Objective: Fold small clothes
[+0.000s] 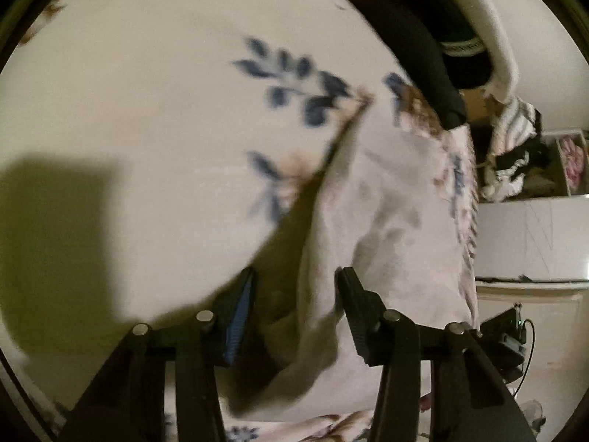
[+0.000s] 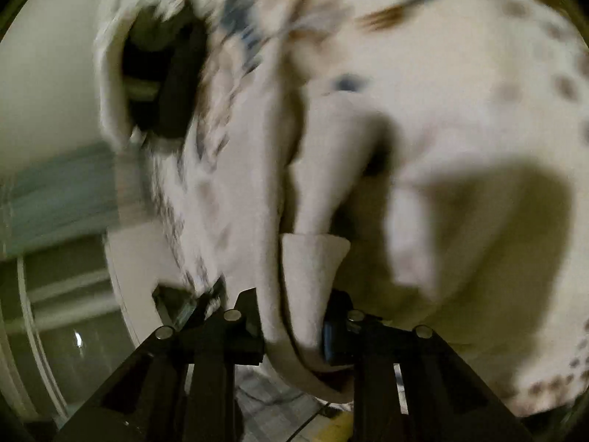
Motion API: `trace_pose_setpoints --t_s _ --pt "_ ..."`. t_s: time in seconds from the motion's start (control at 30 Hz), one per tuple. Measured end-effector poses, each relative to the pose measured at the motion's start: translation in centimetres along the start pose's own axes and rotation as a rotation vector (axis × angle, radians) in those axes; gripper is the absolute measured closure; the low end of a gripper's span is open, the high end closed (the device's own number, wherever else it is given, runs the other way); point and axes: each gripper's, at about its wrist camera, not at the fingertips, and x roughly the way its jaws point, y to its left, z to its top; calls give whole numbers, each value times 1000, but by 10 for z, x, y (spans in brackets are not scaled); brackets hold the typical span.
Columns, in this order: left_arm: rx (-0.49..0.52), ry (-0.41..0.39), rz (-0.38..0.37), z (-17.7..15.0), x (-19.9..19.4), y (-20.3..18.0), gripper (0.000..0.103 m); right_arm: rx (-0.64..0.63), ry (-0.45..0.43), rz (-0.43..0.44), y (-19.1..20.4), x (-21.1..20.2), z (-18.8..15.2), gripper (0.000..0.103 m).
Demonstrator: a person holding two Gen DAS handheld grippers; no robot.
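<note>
My left gripper point(image 1: 294, 294) has its jaws spread fairly wide, blue-ribbed pad showing on the left finger point(image 1: 239, 316). A white cloth point(image 1: 386, 202) hangs as a fold between the two fingers; I cannot tell if either pad actually presses it, so grip is unclear. The cloth runs up and away from the tips towards a bunched ridge. Under and behind it lies a white sheet point(image 1: 147, 110) with blue leaf print, filling most of the left wrist view. A dark gripper shadow falls on the sheet at the left edge.

Top right of that view: a black garment point(image 1: 423, 37) with a striped band, beside a fluffy white piece point(image 1: 497, 37). Below those, near the right edge, a heap of striped clothes point(image 1: 515, 129) next to a white box point(image 1: 530, 235).

My right gripper point(image 2: 294, 316) is closed narrow on the cloth point(image 2: 313, 276): a rolled white edge sits clamped between the two fingers and bulges out past them. The cloth rises from the tips in a thick fold. The view is heavily motion-blurred. A spotted white fabric point(image 2: 478, 73) fills the right side; I cannot tell whether it is the same cloth. A dark opening point(image 2: 162, 73) shows upper left, too blurred to name.
</note>
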Motion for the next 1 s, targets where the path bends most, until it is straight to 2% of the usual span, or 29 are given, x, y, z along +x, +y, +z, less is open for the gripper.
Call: trace_pose_setpoints --t_s 0.07,0.13,0.2,0.23,0.27,0.3,0.33,0.37,0.4,0.5,0.63,0.67,0.73,0.83,0.9,1.0 --pt "-12 -2 3 -2 -4 2 59 27 -19 -123 -20 -1 2 80" --pt "-9 -2 16 -3 -7 -4 57 48 -10 -118 -26 2 1 77" --pt "-3 -9 30 -3 -11 -11 57 38 -15 -136 -22 -2 1 65" --pt "-5 -11 29 -5 -16 -12 57 28 -15 -160 -17 -6 0 52" --pt "-14 -21 33 -9 -23 -16 57 20 -34 -188 -11 -13 -4 45" --pt "-24 -35 21 -16 -31 -19 53 7 -69 -196 -5 -23 -11 43" --pt "-36 -47 4 -25 -38 -20 41 3 -91 -193 -1 -31 -13 39" --pt "-48 -59 -6 -35 -45 -20 36 12 -118 -194 -1 -41 -21 35" --pt "-70 -69 -9 -47 -50 -19 31 24 -130 -193 -3 -45 -28 35" --pt "-188 -53 -62 -78 -48 -6 31 125 -126 -134 -17 -42 -59 35" --pt "-356 23 -181 -104 1 6 31 209 -77 -66 -40 -8 -81 35" --pt "-375 35 -214 -105 13 6 31 222 -78 -48 -46 -1 -83 35" --pt "-397 46 -236 -102 40 4 31 228 -89 -25 -51 18 -78 35" --pt "-433 7 -245 -92 53 4 30 221 -158 16 -50 28 -73 35" --pt "-454 -14 -253 -88 50 3 30 231 -232 83 -46 25 -70 35" --pt "-456 -44 -247 -88 46 -1 30 224 -296 78 -42 25 -68 35"
